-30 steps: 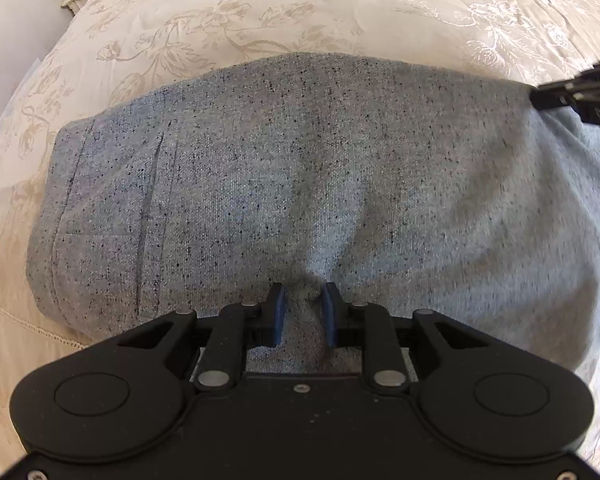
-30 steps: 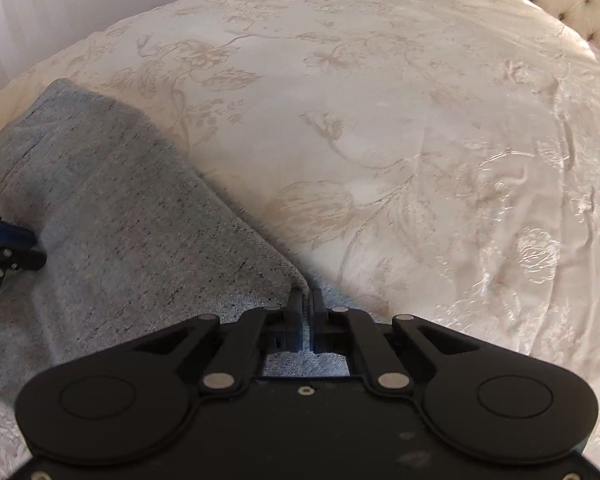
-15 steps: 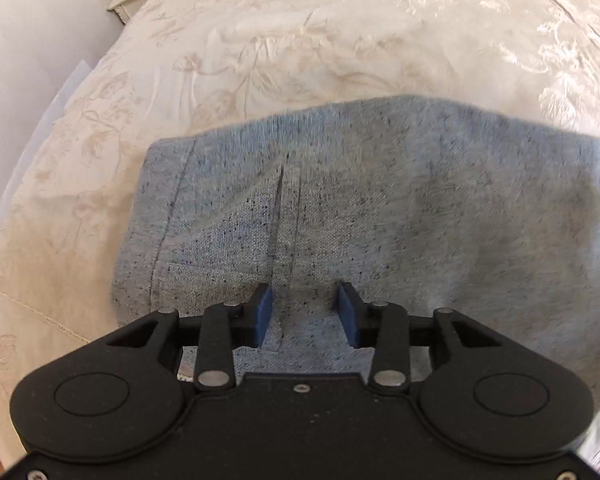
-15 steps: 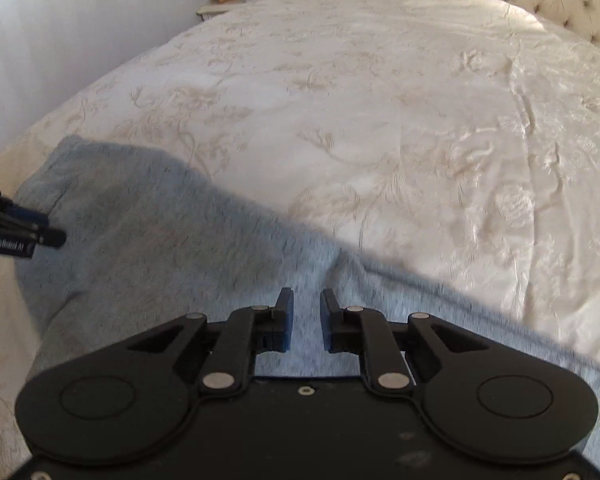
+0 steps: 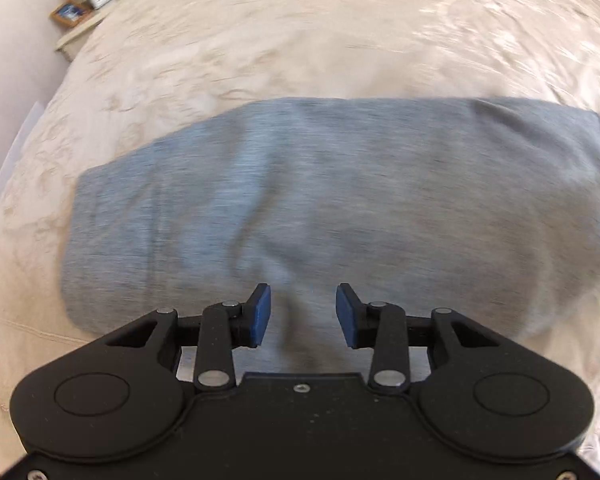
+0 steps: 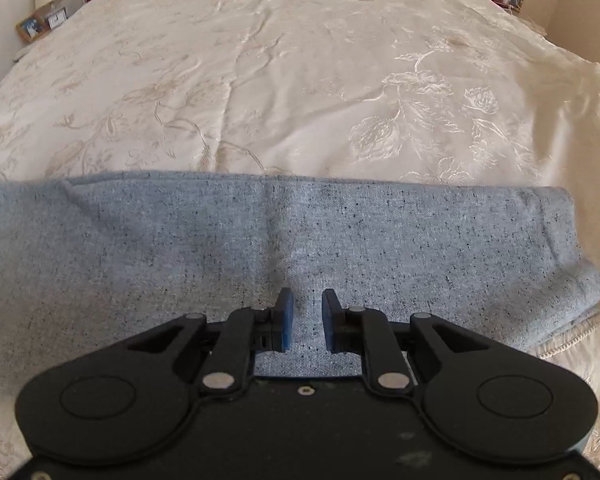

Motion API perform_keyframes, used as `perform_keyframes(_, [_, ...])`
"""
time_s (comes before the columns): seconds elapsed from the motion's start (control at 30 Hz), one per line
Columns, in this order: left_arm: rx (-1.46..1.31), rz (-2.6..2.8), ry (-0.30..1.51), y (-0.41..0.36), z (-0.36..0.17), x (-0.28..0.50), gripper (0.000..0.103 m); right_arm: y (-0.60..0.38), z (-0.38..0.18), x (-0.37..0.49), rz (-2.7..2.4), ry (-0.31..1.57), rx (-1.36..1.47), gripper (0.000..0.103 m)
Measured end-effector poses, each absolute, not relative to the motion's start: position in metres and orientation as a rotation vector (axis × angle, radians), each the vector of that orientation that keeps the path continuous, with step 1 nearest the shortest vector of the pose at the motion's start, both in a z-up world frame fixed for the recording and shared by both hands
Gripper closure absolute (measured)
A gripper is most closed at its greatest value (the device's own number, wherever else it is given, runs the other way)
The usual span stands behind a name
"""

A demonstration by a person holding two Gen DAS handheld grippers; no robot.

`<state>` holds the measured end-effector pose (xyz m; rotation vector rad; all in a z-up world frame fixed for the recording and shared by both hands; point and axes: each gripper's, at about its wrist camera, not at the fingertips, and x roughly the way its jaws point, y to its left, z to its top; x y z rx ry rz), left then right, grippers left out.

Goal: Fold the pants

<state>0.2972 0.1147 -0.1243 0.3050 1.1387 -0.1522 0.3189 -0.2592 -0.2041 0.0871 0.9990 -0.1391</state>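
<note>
Pants (image 6: pixel 284 248) of grey-blue, dark-speckled cloth lie folded into a wide band across the near part of a bed, on its cream bedspread (image 6: pixel 300 80) embroidered with flowers and leaves.

From the right wrist, the band's far edge runs straight from side to side, well ahead of the fingers. Its right end, off to the right of the fingers, shows doubled layers with a rounded lower corner lying close to the corded hem of the bedspread. A faint crease runs from the far edge back toward the gap between the fingers. The right gripper (image 6: pixel 304 326) has its blue-padded fingers (image 6: pixel 287 326) parted by a modest gap, with only flat cloth showing between them; nothing is pinched.

The left wrist view is blurred. There the pants (image 5: pixel 320 200) spread ahead of the fingers and to both sides, the left end squared off and the right end reaching the picture's edge. The left gripper (image 5: pixel 303 316) has its fingers (image 5: pixel 260 314) spread wider than the right pair, over the near edge of the cloth and gripping nothing. Whether either pair touches the fabric cannot be told.

Far off to the left of the fingers stands a nightstand (image 5: pixel 80 28) bearing a picture frame (image 5: pixel 69 11).
</note>
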Motion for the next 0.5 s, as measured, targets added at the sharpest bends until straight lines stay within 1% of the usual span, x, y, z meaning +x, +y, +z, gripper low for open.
perform_keyframes(0.1, [0.370,-0.186,1.193,0.087,-0.144,0.291,0.054,-0.251,-0.205,0.339,-0.063,1.008,0.135,0.085])
perform_keyframes(0.23, [0.508,-0.112,1.233,0.073,-0.173,0.280,0.053,-0.234,-0.225,0.379,-0.005,1.042,0.142,0.085])
perform_keyframes(0.33, [0.526,-0.084,1.245,0.071,-0.170,0.272,0.053,-0.231,-0.241,0.409,0.001,1.067,0.129,0.085])
perform_keyframes(0.5, [0.482,-0.013,1.268,0.074,-0.152,0.262,0.051,-0.263,-0.214,0.415,-0.024,0.990,0.187,0.085])
